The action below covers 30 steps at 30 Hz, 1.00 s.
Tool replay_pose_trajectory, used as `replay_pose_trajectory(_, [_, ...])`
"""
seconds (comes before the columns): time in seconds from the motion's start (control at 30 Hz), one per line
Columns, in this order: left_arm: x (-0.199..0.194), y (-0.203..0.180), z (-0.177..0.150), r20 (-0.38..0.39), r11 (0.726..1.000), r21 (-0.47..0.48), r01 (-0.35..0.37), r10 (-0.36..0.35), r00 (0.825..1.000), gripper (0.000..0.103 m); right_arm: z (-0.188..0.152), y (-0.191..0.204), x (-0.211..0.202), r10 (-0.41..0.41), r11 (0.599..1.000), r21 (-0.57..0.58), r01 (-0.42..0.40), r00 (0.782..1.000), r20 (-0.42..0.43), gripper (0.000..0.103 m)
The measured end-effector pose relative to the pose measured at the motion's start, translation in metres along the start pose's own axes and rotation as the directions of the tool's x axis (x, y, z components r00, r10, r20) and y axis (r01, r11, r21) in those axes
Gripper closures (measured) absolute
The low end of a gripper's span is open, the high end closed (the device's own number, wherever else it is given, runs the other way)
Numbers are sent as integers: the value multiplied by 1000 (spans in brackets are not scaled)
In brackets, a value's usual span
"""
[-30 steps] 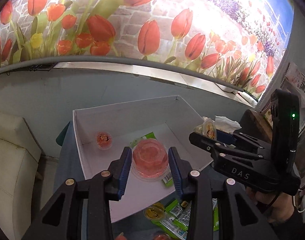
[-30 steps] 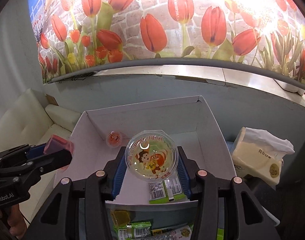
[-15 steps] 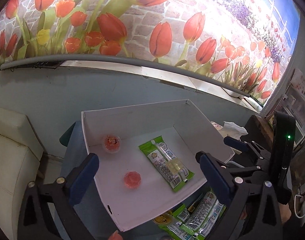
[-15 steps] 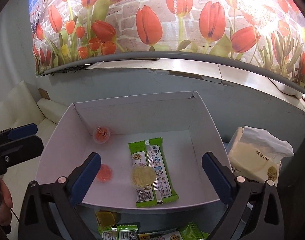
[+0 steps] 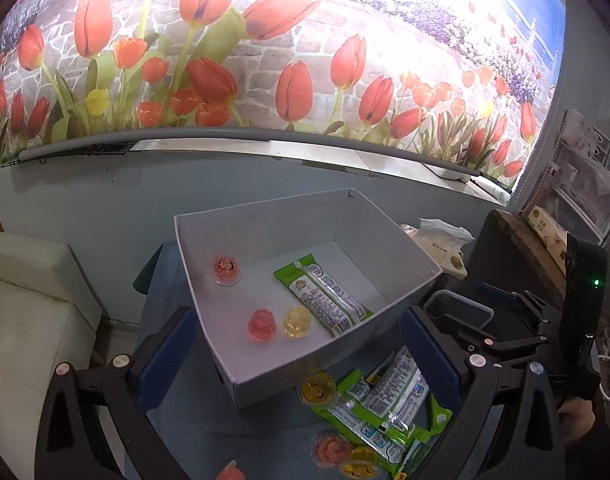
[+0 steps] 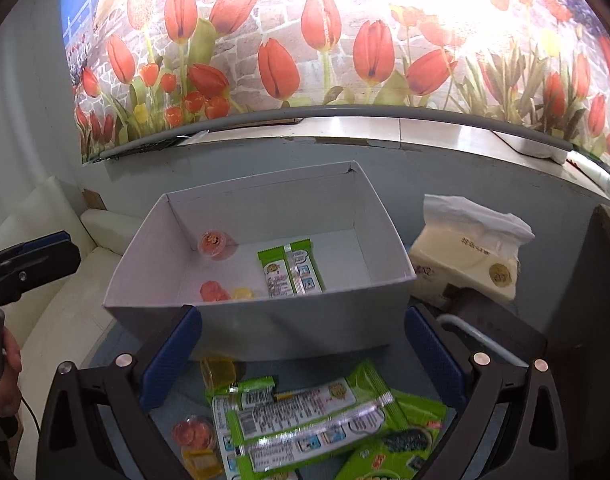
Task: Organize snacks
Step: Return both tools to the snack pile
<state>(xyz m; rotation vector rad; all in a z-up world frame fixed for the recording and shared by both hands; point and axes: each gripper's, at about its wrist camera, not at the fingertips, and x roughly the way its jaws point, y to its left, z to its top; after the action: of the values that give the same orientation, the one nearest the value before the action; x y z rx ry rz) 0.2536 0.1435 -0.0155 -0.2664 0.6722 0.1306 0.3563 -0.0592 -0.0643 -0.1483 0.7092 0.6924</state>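
Now both jelly cups (image 5: 279, 324) lie released in the box (image 5: 401, 300); left gripper (image 5: 297, 350) and right gripper (image 6: 301, 344) fingers are spread empty, ready for the snacks remaining on the counter (image 5: 225, 428).

Left wrist view: looks forward and down between its spread fingers (image 5: 165, 356), close above the white box (image 5: 265, 228). Right wrist view: same heading, lower, just behind the box's near wall. Both share box, snack packets (image 6: 305, 412), tissue pack (image 6: 465, 256).
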Motion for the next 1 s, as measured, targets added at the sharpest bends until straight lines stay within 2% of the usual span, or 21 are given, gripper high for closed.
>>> replay_pose_trajectory(0.13, [-33, -20, -28, 22, 999, 48, -5, 4, 1000, 0, -45, -13, -28, -35, 999, 33, 35, 999, -14, 0])
replay_pose_trajectory(0.23, [-55, -34, -54, 27, 998, 57, 8, -9, 1000, 0, -81, -24, -43, -102, 994, 20, 103, 994, -35, 0])
replay_pose_trajectory(0.37, [-82, -52, -94, 31, 998, 68, 14, -16, 999, 0, -117, -38, -49, -149, 986, 60, 154, 985, -84, 0])
replay_pose_trajectory(0.47, [-100, -63, -126, 33, 997, 82, 9, -12, 999, 0, -135, -45, -38, -176, 978, 85, 189, 975, -138, 0])
replay_pose_trajectory(0.53, [-108, -69, -143, 8, 996, 81, 36, -36, 999, 0, -142, -46, -26, -185, 974, 96, 203, 968, -167, 0])
replay_pose_trajectory(0.73, [-134, -84, -188, -16, 993, 115, 35, -34, 999, 0, -137, -48, 19, -235, 956, 123, 266, 946, -221, 0])
replay_pose_trajectory(0.83, [-140, -85, -197, -24, 992, 123, 14, -12, 1000, 0, -132, -49, 39, -243, 952, 124, 280, 937, -250, 0])
replay_pose_trajectory(0.93, [-142, -81, -201, -32, 994, 111, 4, 0, 999, 0, -130, -50, 53, -279, 941, 110, 319, 918, -281, 1])
replay_pose_trajectory(1.0, [-142, -77, -202, -36, 995, 103, 3, 0, 999, 0, -129, -51, 54, -279, 940, 123, 319, 923, -266, 2])
